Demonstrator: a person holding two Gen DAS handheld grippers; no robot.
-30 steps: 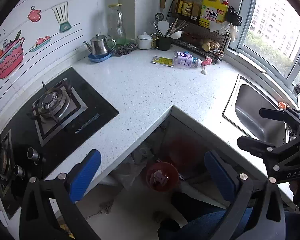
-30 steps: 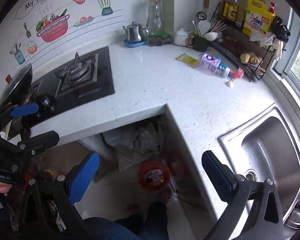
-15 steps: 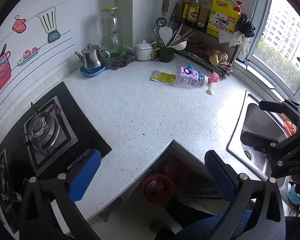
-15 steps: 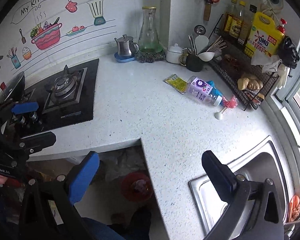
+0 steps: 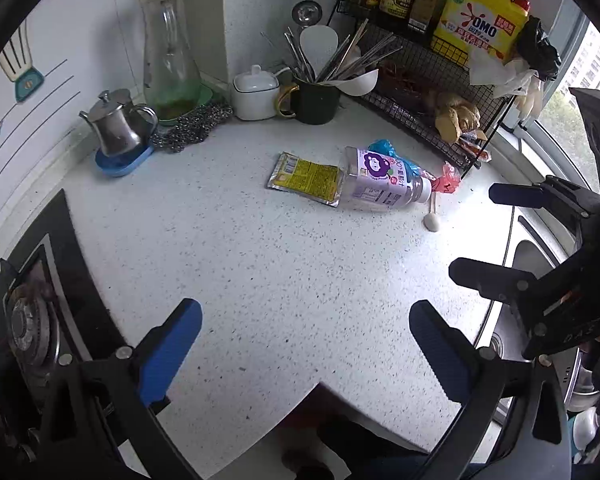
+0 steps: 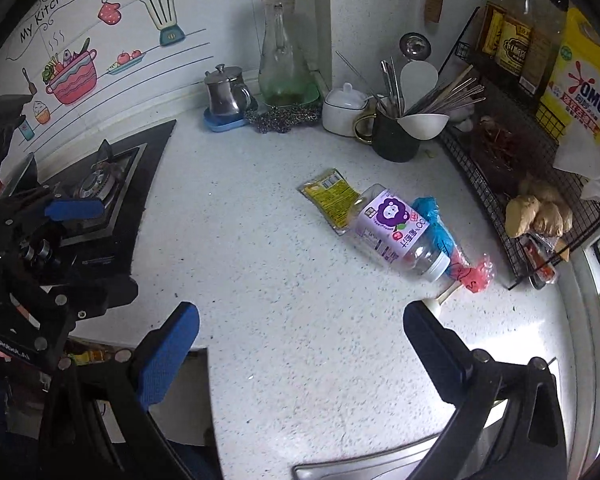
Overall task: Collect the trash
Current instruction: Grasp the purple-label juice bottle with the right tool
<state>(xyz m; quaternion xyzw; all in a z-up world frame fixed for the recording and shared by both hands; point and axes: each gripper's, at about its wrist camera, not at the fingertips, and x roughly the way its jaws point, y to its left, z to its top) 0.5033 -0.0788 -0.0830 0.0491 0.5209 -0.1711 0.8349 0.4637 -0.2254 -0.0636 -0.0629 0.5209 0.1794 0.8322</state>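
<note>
Right wrist view is showing the right gripper (image 6: pixel 300 344) hovering released and empty over the bench (image 6: pixel 260 264), where the plastic bottle (image 6: pixel 396 232), lying near the wire rack (image 6: pixel 500 184), is appearing light, smooth and roll-prone, best pinched across its labelled middle.
</note>
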